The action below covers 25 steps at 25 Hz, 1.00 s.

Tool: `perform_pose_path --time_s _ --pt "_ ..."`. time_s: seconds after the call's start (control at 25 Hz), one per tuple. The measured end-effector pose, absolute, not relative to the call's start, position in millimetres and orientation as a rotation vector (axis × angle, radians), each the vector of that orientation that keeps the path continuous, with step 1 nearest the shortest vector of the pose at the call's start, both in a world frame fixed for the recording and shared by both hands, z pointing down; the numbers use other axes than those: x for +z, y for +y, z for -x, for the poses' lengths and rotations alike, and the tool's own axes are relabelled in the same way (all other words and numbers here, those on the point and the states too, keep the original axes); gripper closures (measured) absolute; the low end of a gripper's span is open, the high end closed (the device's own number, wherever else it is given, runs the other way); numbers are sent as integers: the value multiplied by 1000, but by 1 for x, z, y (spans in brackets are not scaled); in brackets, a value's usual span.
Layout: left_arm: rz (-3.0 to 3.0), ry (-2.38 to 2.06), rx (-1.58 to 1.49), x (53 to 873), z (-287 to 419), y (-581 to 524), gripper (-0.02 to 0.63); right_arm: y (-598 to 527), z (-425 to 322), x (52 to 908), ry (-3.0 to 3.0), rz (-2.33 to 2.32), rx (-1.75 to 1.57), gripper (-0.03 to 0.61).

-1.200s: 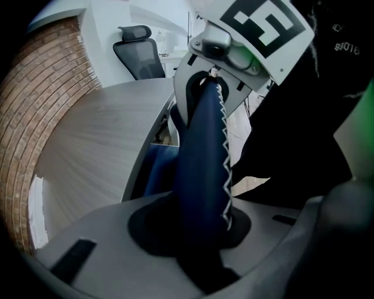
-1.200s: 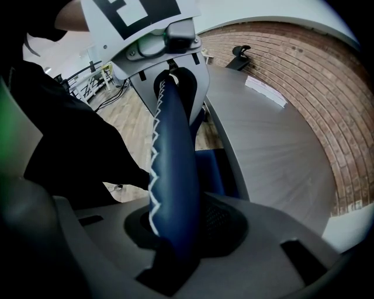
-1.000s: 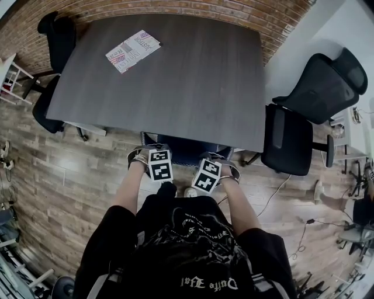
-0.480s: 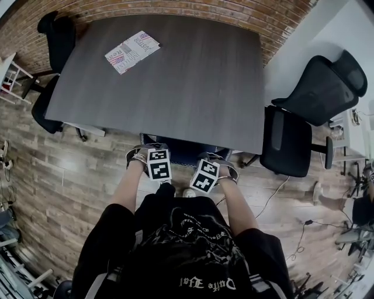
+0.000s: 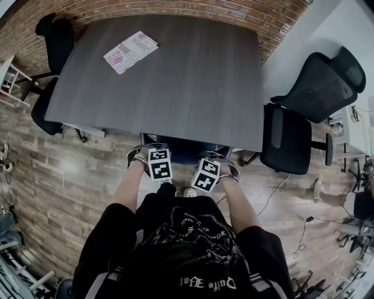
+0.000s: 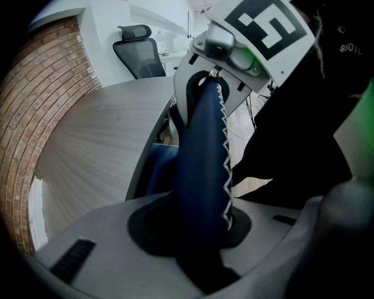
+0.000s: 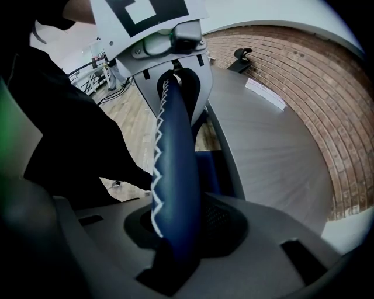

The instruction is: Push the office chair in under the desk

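Observation:
The blue office chair [image 5: 182, 150] stands at the near edge of the dark grey desk [image 5: 175, 76], with its seat hidden beneath the desktop and only the top of its backrest showing. My left gripper [image 5: 144, 155] is shut on the left part of that backrest's top edge, and my right gripper [image 5: 227, 167] is shut on the right part. In the left gripper view the blue padded edge with white zigzag stitching [image 6: 201, 175] runs up between the jaws to the other gripper [image 6: 234, 52]. The right gripper view shows the same edge [image 7: 175, 175].
A printed paper [image 5: 130, 51] lies on the desk's far left. A black mesh chair [image 5: 310, 111] stands to the right of the desk, and another black chair [image 5: 52, 47] at its far left corner. Cables [image 5: 292, 228] trail on the wooden floor. A brick wall [image 5: 175, 7] runs behind the desk.

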<state>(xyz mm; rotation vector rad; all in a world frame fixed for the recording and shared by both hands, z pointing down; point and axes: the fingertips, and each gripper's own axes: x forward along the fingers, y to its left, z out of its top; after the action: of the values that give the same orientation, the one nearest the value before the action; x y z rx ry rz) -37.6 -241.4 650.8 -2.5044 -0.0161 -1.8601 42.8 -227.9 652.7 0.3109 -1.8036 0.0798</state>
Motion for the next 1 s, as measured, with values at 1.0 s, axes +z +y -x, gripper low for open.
perform_pose_path --time_s 1.0 --pt "2485 45 -1820 660 32 -240 509 -228 -49 663 -1788 -352 44 480"
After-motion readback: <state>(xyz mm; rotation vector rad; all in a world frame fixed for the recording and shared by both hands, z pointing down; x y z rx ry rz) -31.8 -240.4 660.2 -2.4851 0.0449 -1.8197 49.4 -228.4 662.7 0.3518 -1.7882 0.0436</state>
